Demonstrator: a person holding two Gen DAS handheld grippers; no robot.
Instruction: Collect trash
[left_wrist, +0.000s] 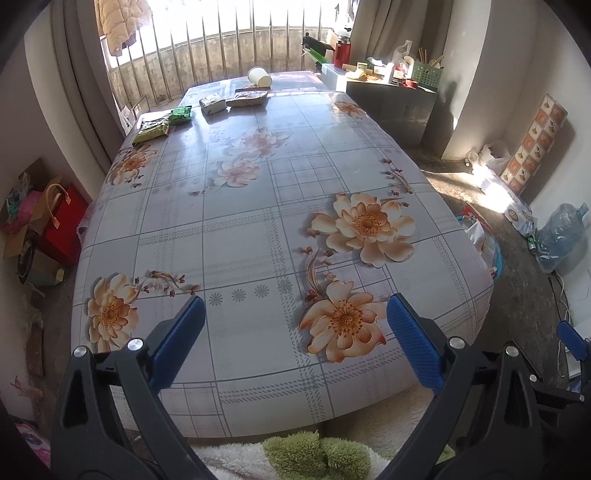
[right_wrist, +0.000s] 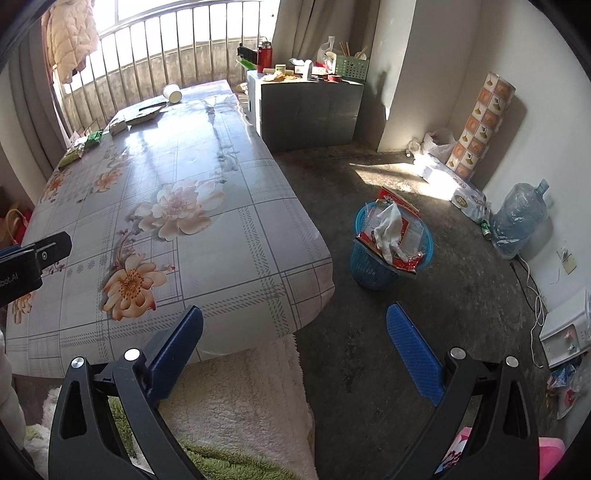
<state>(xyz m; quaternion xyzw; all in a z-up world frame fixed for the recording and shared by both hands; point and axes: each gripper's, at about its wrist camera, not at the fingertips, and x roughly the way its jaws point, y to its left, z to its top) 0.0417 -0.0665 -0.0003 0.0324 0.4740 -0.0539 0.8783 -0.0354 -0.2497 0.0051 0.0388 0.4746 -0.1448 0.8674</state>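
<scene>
Wrappers (left_wrist: 162, 123) on table's (left_wrist: 258, 229) far end

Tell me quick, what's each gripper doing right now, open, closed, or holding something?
Left gripper: open, holding nothing, above the floral tablecloth.
Right gripper: open, holding nothing.

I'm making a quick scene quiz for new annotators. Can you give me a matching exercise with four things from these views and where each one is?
Things:
1. paper cup
2. blue basket
3. red flask
4. water jug

Places:
A. on the floor to the right of the table, stuffed with wrappers
B. lying on its side at the table's far end
C. against the right wall, on the floor
D. standing at the far left corner of the grey cabinet top

Pairs: 1-B, 2-A, 3-D, 4-C
</scene>
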